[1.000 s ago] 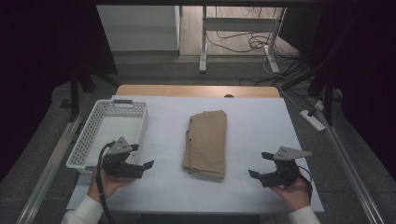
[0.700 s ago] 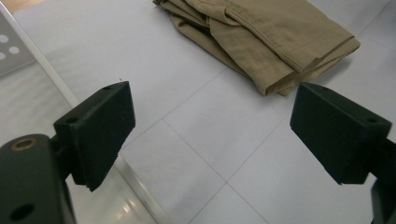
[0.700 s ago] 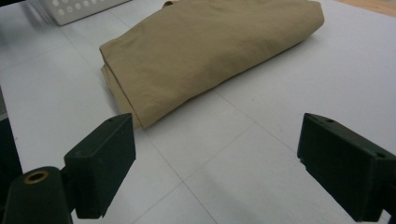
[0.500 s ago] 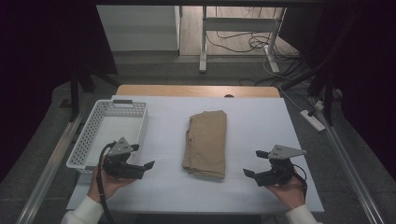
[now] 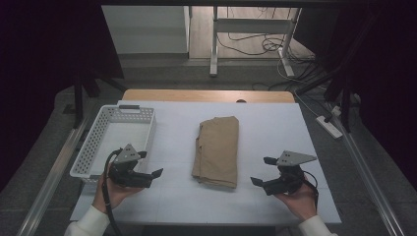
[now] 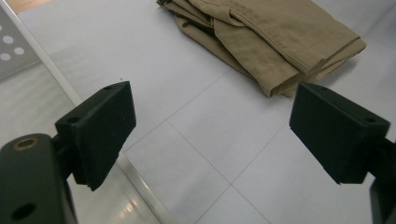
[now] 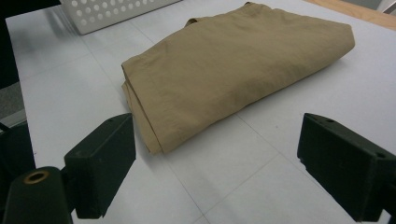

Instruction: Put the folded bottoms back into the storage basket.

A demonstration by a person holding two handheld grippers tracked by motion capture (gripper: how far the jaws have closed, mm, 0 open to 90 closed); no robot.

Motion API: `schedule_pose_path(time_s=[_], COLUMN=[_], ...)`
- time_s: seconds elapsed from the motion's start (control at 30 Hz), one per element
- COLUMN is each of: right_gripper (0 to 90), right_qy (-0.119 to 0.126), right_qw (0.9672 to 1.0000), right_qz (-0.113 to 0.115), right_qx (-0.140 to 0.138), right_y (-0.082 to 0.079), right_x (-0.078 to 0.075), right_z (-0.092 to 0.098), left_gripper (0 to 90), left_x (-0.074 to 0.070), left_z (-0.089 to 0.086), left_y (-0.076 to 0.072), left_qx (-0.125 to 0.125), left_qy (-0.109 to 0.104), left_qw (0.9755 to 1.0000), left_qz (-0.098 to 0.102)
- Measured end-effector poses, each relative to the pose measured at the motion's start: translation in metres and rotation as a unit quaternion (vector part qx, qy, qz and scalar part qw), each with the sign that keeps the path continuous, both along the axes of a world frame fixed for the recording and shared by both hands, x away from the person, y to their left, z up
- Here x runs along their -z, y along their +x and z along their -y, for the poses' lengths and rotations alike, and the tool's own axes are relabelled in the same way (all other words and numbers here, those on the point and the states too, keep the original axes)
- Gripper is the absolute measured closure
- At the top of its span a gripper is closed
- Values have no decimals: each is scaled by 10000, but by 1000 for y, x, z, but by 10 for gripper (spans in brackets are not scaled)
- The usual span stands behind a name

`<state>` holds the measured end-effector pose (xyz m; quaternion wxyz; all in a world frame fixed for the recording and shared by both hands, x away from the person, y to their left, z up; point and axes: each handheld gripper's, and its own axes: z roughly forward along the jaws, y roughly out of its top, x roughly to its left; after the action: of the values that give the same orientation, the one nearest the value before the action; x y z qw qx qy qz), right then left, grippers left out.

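Folded khaki trousers [image 5: 218, 150] lie mid-table on the white sheet [image 5: 275, 128], untouched, between the left gripper [image 5: 157, 173] and the right gripper [image 5: 263, 170], whose jaws stand wide apart and hold nothing. Bare sheet separates each gripper from the cloth's near corner, which looks like stacked hems, though the right gripper view blurs it. Left of the left gripper stands the white perforated basket [image 5: 146, 133], its rim just beside that hand.

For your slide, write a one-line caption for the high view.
Two open grippers flank folded tan trousers beside a white basket.
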<state>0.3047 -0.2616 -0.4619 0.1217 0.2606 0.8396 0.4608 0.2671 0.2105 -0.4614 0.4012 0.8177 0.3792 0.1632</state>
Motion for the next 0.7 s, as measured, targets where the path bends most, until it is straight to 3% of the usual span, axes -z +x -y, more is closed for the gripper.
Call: schedule_pose_path(time_s=[0.7], right_gripper=[120], right_qy=[-163], right_qw=[9989], right_qz=[-131], right_qx=[-431], right_y=[8], right_x=[2], right_z=[-34], left_gripper=[136], left_x=[1], left_z=[3], left_y=[0], left_qx=[49], left_qy=[40], left_qw=[10000], left_qz=[-29])
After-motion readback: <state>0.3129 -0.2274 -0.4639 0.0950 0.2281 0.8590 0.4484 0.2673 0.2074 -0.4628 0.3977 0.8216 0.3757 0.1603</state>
